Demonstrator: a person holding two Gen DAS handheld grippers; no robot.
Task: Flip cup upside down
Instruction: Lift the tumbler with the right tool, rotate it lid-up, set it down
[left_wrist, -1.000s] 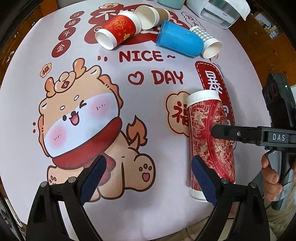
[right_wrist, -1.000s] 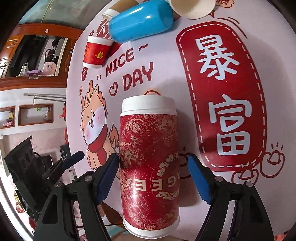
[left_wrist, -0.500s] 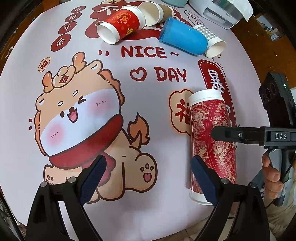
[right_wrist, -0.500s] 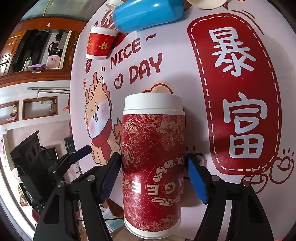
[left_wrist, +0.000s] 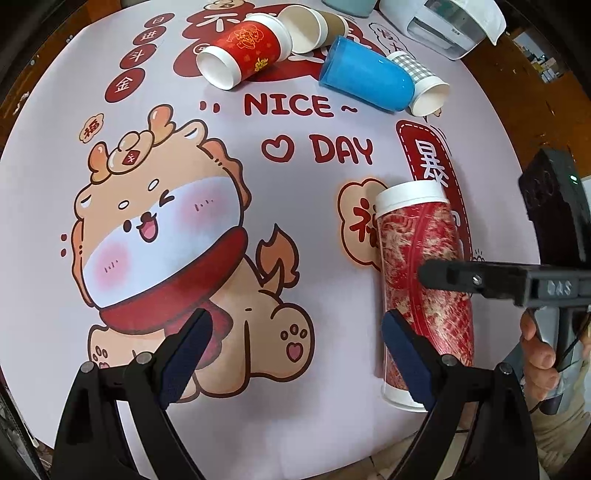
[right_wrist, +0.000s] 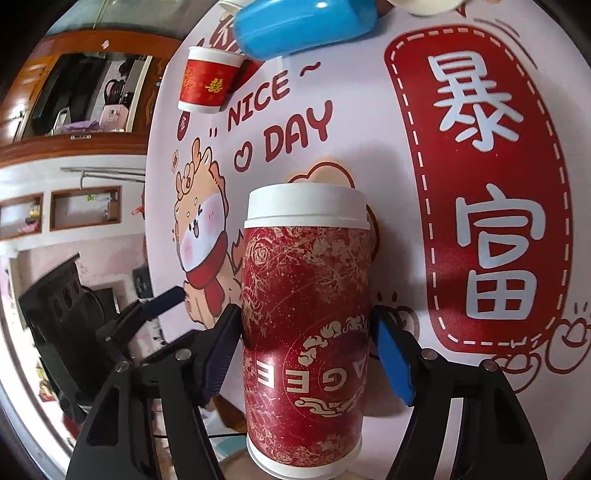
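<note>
Right claw (right_wrist: 306, 354): mine, pinching the tall red cup (right_wrist: 306, 314) across its lower half, both blue pads against its sides.
Left claw (left_wrist: 295, 354): mine, spread wide with nothing between its pads, poised over the cartoon dragon print on the mat (left_wrist: 258, 192).
Tall red cup: in my left view it sits at 4 o'clock on the mat, its white lid end toward 12 and its white-rimmed far end toward 6, close to the mat's near edge; the picture does not show whether it lies on the mat or is raised off it.
Cup's contents: cannot tell, both ends give me no look inside.
Other cups, 12 to 1 o'clock in my left view: a short red cup (left_wrist: 243, 46), a brown cup (left_wrist: 310, 27), a blue cup (left_wrist: 365, 79) and a checked cup (left_wrist: 421, 85), all on their sides and bunched together; the open mouths I can see show only white insides.
White machine (left_wrist: 454, 22): at 1 o'clock, beyond the mat.
Edges: the mat's rim curves just past the tall red cup at 3 to 5 o'clock, with brown wood beyond it.
Open room: bare printed mat from 7 to 11 o'clock and through the middle.
</note>
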